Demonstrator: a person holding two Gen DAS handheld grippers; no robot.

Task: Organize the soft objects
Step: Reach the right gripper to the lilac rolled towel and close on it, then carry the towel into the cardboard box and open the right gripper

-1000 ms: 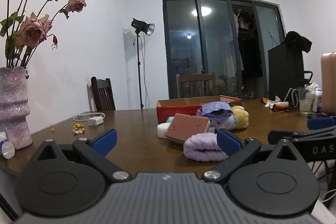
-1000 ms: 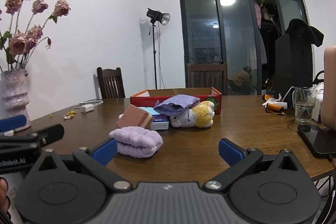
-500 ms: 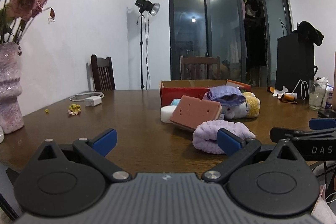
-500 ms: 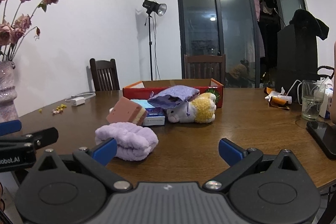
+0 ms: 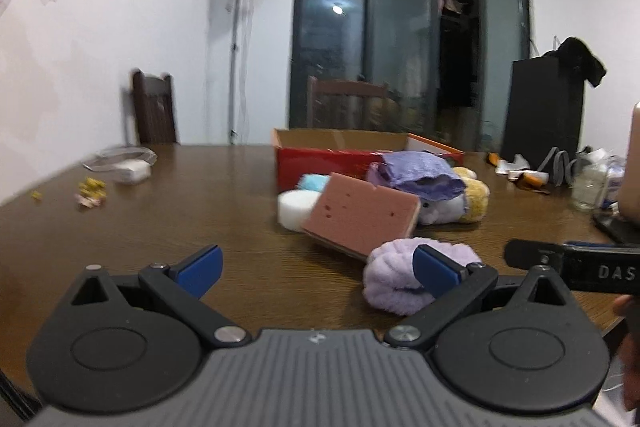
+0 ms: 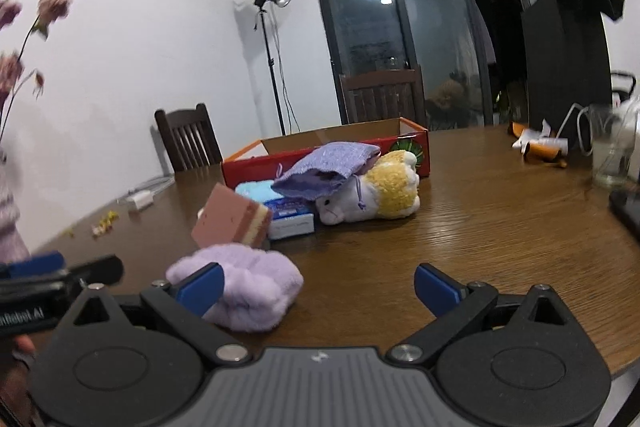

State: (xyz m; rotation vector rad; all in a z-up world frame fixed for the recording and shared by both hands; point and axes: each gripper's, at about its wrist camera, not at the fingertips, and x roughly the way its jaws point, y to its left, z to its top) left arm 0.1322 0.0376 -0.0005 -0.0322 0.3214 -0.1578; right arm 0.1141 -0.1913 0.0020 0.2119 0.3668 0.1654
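Note:
A fluffy lavender cloth roll (image 6: 256,291) lies on the brown table (image 6: 480,227), nearest to me. Behind it lean a pink sponge (image 6: 228,219), a blue packet (image 6: 290,217), a purple pouch (image 6: 328,167) and a yellow-white plush toy (image 6: 384,195), all in front of a red cardboard box (image 6: 320,151). My right gripper (image 6: 318,289) is closing slowly; its left pad overlaps the roll, with no pad pressing on it. My left gripper (image 5: 318,267) stands open over bare table, with the roll (image 5: 392,283) behind its right pad and the sponge (image 5: 360,219) beyond.
A glass (image 6: 612,159) and a dark phone (image 6: 628,211) sit at the right edge, with orange-white clutter (image 6: 540,147) behind. A white charger (image 6: 140,201) and small yellow bits (image 6: 104,223) lie to the left. Chairs (image 6: 188,139) stand at the far side.
Both grippers have moved forward toward the pile, so the lavender roll and sponge look larger. The vase has slid out of the left wrist view. The right wrist view has tilted.

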